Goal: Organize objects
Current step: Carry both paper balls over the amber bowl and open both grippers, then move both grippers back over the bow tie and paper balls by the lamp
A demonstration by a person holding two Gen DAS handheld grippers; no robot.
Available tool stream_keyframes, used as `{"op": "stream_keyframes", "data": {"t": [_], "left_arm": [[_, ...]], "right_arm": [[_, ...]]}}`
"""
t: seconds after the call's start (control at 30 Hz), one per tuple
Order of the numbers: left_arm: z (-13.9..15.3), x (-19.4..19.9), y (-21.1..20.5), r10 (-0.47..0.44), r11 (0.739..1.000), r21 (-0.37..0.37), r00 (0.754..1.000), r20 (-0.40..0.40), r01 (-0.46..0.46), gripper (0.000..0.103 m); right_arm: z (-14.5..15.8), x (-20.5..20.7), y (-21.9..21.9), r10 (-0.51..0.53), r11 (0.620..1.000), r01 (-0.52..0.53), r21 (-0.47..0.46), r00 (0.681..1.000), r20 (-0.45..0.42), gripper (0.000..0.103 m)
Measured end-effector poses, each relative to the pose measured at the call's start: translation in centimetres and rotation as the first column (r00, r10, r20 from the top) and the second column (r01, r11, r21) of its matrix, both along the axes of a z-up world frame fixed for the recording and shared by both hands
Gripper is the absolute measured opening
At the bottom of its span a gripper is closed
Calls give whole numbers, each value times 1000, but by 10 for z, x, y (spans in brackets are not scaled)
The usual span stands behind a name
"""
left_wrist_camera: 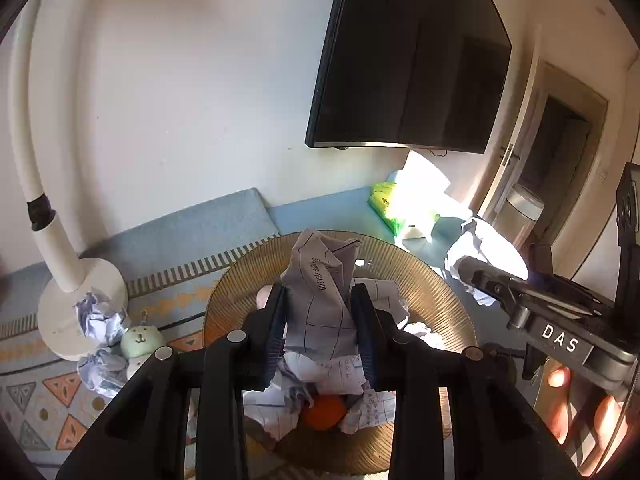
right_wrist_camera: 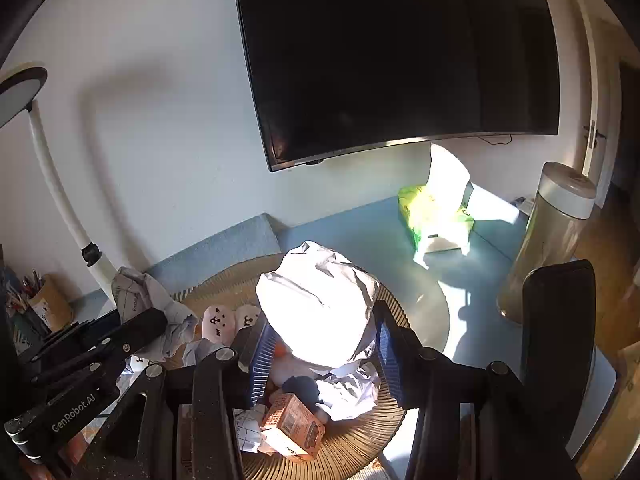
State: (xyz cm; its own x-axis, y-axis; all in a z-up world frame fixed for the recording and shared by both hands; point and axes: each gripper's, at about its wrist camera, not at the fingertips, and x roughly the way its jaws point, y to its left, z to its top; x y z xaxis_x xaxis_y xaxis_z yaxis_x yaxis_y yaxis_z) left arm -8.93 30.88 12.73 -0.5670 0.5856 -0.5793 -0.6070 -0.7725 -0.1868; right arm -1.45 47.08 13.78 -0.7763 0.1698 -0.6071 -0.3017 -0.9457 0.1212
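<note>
My left gripper [left_wrist_camera: 320, 328] is shut on a crumpled sheet of printed paper [left_wrist_camera: 320, 280] and holds it above a round ribbed amber plate [left_wrist_camera: 432, 280]. Under it lie more crumpled papers [left_wrist_camera: 360, 376] and an orange ball [left_wrist_camera: 324, 412]. My right gripper [right_wrist_camera: 320, 356] is shut on a large crumpled white paper [right_wrist_camera: 320, 304], brightly sunlit, above the same plate [right_wrist_camera: 360, 444]. A small orange carton [right_wrist_camera: 296, 428] lies on the plate below it. The left gripper's paper also shows in the right wrist view [right_wrist_camera: 136, 292].
A white lamp base [left_wrist_camera: 64, 312] stands left with crumpled papers [left_wrist_camera: 100, 316] and a green bear figure [left_wrist_camera: 140, 340] beside it. A green tissue pack [right_wrist_camera: 432, 216], a cylindrical bin [right_wrist_camera: 548, 240], a pen holder [right_wrist_camera: 48, 304] and a wall TV [right_wrist_camera: 392, 48] surround the blue table.
</note>
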Motion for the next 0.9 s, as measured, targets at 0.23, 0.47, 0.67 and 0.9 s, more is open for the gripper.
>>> {"op": "stream_keyframes", "data": {"t": [0.23,0.47,0.67,0.9], "left_arm": [[-22,-29,26,10,999,-40,1000,24,-9,71],[-21,-13,-29,57,997,44,997,55,-59,92],[-8,17,-103,175,983,55,984,28,-176,92],[-21,60,-212,420,907,28,907,-13,-419,100]], "right_arm": [[-20,-17,6,1,999,-4,48,998,55,54],[-26,-2,2,15,1000,-16,16,998,56,54],[-17,21,-39,120,992,-120,-34,993,1,57],[-42,44,-123,358,928,-359,-101,933,-35,65]]}}
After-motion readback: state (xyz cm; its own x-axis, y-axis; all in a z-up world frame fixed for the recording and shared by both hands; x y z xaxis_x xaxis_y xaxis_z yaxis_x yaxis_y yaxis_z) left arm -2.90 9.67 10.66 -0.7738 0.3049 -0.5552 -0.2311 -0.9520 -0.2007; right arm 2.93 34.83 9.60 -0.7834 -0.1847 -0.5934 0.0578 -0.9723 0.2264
